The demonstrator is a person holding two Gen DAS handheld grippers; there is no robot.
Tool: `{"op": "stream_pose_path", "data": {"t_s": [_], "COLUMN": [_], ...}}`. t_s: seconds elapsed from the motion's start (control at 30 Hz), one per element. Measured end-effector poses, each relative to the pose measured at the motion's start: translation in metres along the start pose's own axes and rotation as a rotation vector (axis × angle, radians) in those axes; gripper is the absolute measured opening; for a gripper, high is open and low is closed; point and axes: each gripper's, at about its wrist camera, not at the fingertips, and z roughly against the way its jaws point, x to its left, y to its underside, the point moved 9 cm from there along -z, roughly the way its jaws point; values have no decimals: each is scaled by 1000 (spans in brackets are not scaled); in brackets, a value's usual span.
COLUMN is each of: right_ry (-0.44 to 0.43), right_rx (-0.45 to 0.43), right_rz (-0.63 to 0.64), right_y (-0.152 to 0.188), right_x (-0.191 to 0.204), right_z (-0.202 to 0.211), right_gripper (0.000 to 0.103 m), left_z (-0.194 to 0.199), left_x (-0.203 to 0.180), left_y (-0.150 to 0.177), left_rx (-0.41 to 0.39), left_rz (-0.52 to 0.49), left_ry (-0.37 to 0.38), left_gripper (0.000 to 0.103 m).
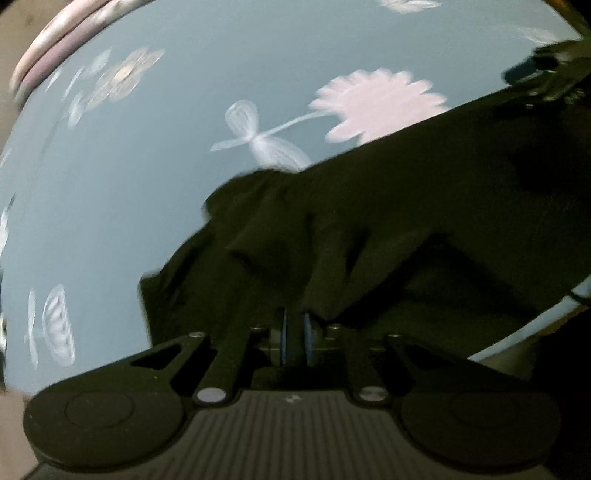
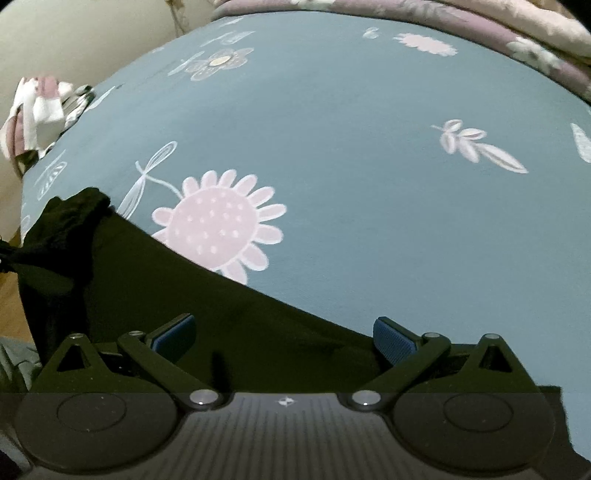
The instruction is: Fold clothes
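A black garment (image 1: pixel 406 221) lies on a blue-grey bed sheet (image 1: pixel 147 184) printed with pale flowers. My left gripper (image 1: pixel 295 328) points steeply down, its blue pads close together with a bunch of the black cloth pinched between them; creases fan out from the grip. In the right wrist view the same garment (image 2: pixel 184 295) covers the lower left, its straight edge running diagonally across the sheet (image 2: pixel 369 184). My right gripper (image 2: pixel 284 338) hovers over that edge with its jaws spread wide and nothing clamped. It also shows dark at the upper right of the left wrist view (image 1: pixel 546 74).
A pink and mauve flowered quilt (image 2: pixel 517 33) is bunched along the far edge of the bed, also seen in the left view (image 1: pixel 55 48). A crumpled white and pink cloth (image 2: pixel 40 107) hangs at the left bed edge. Wooden floor (image 2: pixel 9 306) shows beyond it.
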Motion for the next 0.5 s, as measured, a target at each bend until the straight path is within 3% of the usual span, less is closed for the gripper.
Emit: {"op": "stream_pose_path", "data": {"t_s": [0.13,0.23,0.37,0.5], "right_ry": [-33,-49,-55,-48], "right_rx": [13,17,11,3], "right_rz": [9,12,8,7], "right_y": [1,2,0,2], "right_x": [10,16,20,20], "right_z": [-11,-14,-13,-8], "right_gripper": [103,103,103,103], "left_z": [7,23,39,27], "left_x": [23,33,12,-23], "left_y": [11,3,-30,-57], "left_rx": [8,-33,-144,-187], "left_rz": [104,170,155,68], "left_ry": [-38,-76,2,70], "left_gripper": [13,25,49,50]}}
